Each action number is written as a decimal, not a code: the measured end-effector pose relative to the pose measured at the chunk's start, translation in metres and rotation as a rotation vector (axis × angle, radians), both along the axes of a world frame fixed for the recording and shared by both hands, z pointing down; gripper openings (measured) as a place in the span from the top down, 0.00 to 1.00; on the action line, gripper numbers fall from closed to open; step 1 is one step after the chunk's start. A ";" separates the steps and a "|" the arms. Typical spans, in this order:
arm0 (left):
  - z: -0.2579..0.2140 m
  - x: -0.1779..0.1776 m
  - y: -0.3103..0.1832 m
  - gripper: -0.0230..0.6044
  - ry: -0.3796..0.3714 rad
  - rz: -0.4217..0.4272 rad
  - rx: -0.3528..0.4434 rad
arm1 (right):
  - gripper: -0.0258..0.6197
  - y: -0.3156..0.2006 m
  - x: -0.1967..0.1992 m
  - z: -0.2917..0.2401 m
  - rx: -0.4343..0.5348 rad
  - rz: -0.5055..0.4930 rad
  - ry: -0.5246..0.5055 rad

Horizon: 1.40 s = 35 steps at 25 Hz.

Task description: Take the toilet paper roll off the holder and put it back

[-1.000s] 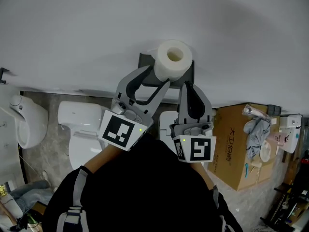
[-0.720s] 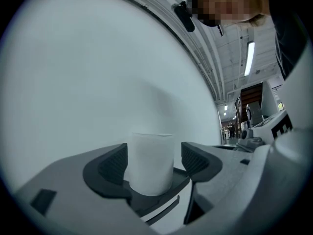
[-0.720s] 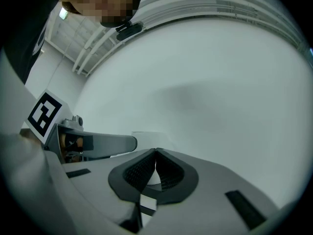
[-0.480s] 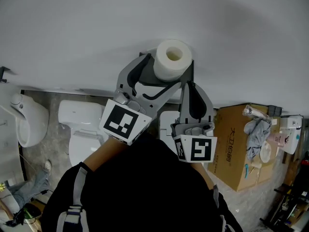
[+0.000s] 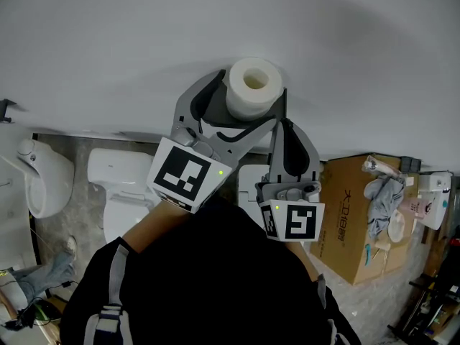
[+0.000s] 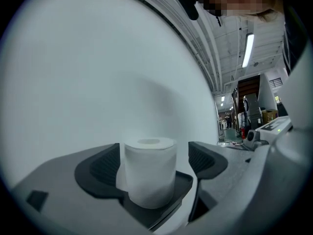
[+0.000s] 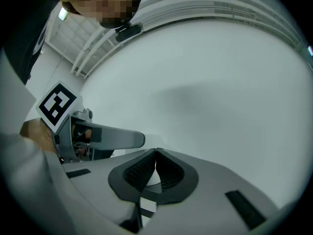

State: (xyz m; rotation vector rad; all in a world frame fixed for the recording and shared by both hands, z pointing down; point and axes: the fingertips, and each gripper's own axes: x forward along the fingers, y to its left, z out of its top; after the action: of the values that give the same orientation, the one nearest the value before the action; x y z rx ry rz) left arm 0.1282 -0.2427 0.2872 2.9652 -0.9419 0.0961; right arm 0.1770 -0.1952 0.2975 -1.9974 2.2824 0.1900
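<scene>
1. The toilet paper roll (image 5: 253, 86) sits on the dark holder (image 5: 282, 103) fixed to the white wall (image 5: 144, 42). In the left gripper view it stands upright on the holder's small shelf (image 6: 182, 184).
2. The left gripper (image 5: 244, 100) reaches in level, with one finger on each side of the roll. Its jaws have just been opening and now stand wide apart, with the roll between them.
3. In the left gripper view there is a clear gap between the roll and the right-hand pad (image 6: 205, 158). The roll overlaps the left-hand pad (image 6: 100, 168) (whether they touch there I cannot tell). Nothing squeezes the roll.
4. The right gripper (image 5: 285, 126) is just beside the holder, to the right of the roll and a little below it. Its jaws are pressed together at the tips (image 7: 155, 153) and hold nothing.
5. The right gripper view also shows the left gripper's arm and its marker cube (image 7: 57, 104) off to the left.
6. Below the wall, the head view shows a toilet (image 5: 118, 185), a urinal (image 5: 39, 178) at the left and a cardboard box (image 5: 356, 221) at the right.
</scene>
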 end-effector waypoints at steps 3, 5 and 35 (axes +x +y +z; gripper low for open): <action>0.000 0.004 -0.002 0.27 -0.015 0.005 -0.004 | 0.92 0.000 0.003 -0.001 0.000 0.002 -0.001; -0.001 0.006 -0.004 0.27 -0.024 0.000 -0.003 | 0.92 0.000 0.004 0.000 -0.003 0.001 0.002; 0.002 0.027 -0.031 0.32 -0.095 0.010 0.036 | 0.92 -0.012 0.013 0.004 -0.010 0.001 -0.024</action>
State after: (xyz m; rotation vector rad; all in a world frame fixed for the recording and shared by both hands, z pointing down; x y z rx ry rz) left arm 0.1549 -0.2738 0.2887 3.0229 -0.9494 0.2243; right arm 0.1902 -0.2069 0.3013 -1.9945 2.2720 0.1541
